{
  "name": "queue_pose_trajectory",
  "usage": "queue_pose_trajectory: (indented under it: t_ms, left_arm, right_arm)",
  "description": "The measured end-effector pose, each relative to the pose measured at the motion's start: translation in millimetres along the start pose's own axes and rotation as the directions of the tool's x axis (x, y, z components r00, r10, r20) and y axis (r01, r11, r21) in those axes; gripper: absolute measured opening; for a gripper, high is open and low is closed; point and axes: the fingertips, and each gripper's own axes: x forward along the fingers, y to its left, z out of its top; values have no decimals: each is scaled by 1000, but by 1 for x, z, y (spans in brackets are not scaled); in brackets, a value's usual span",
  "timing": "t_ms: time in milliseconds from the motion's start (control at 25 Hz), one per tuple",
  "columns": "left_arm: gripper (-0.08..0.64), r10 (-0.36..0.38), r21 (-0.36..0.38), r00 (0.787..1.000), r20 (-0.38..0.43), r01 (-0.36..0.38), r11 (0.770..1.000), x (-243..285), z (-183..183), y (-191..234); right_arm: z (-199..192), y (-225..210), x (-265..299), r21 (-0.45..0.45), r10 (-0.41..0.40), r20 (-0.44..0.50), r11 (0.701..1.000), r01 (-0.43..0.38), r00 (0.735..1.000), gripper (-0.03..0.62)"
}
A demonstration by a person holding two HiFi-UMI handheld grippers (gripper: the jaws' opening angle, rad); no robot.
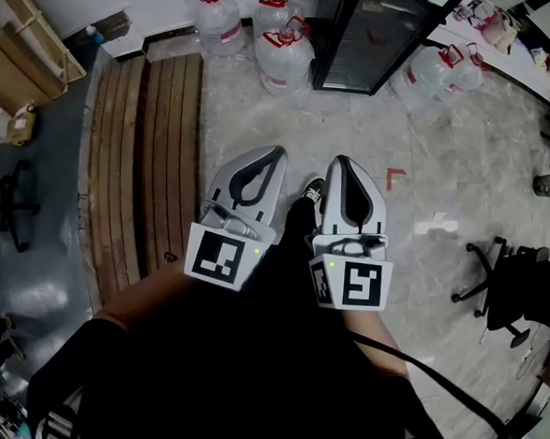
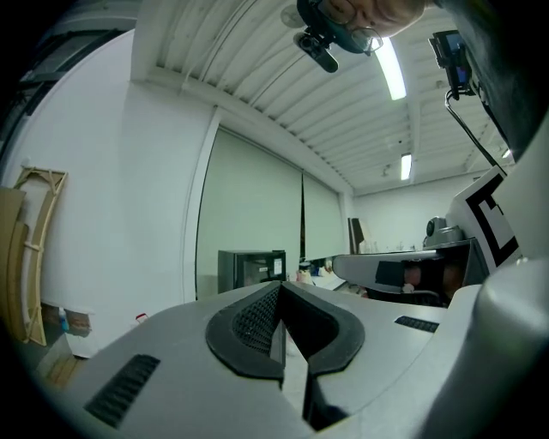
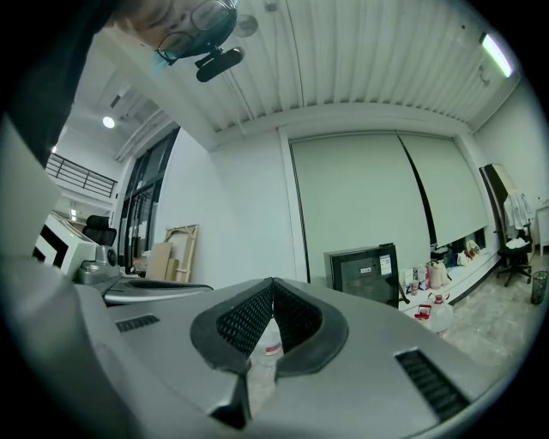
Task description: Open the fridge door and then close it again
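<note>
Glossy fridge (image 1: 377,38), matt wooden planks (image 1: 143,158)

Head view is dim, corners vignetted, faint sheen on floor (image 1: 430,150). Gripper views are brighter, lit by ceiling strip lights (image 2: 391,70). Heavy fisheye bending, black circular edges, close foreground soft.

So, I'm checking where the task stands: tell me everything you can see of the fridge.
The fridge is a small black cabinet with a dark glass door that looks shut and bears a pale sticker near its top. It stands upright on the floor, with water jugs close on both sides. The left gripper and right gripper are well short of it.
</note>
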Motion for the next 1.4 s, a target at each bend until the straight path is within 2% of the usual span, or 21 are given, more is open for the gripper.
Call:
queue_pose_trajectory:
  t_ms: [120, 360, 480, 640, 800, 920, 1000, 1160, 1200, 1280, 1400]
  left_arm:
    - [8, 10, 8, 1000, -14, -10, 1000, 54, -3, 17]
    - [8, 2, -17, 999, -35, -2, 1000, 179, 0, 29]
    - [6, 5, -14, 1000, -17, -5, 1000, 238, 11, 33]
    - [6, 4, 3, 1000, 2, -4, 1000, 298, 23, 37]
    - [6, 6, 13, 1000, -8, -6, 1000, 342, 21, 48]
    - [8, 14, 31, 1000, -18, -13, 999, 375, 9, 69]
    - [8, 15, 18, 1000, -18, -14, 1000, 398, -2, 85]
    - [8, -30, 17, 999, -35, 30, 999, 448, -32, 120]
    - [16, -43, 23, 998, -40, 44, 999, 462, -41, 127]
    - [80, -61, 27, 997, -45, 62, 998, 489, -60, 141]
    - [86, -64, 24, 996, -57, 65, 998, 530, -95, 168]
  right_arm:
    - [-3, -35, 49, 9, 11, -4, 1000, -11, 1000, 15]
    - [-4, -134, 139, 30, 8, -25, 1000, -7, 1000, 15]
    - [2, -182, 175, 35, 5, -12, 999, -4, 1000, 15]
    - [6, -234, 212, 30, -15, -13, 999, 16, 1000, 15]
    - [4, -268, 244, 25, -47, -19, 999, 48, 999, 15]
    - [-7, -286, 273, 30, -68, -10, 997, 69, 998, 15]
    - [-20, -295, 294, 30, -79, -28, 996, 80, 996, 15]
    - [-46, -310, 342, 11, -102, -48, 995, 103, 994, 15]
    - [-54, -315, 353, 9, -112, -48, 994, 112, 993, 15]
    - [-72, -323, 375, 4, -129, -53, 992, 130, 990, 15]
    - [-106, -334, 402, 4, -155, -84, 988, 155, 984, 15]
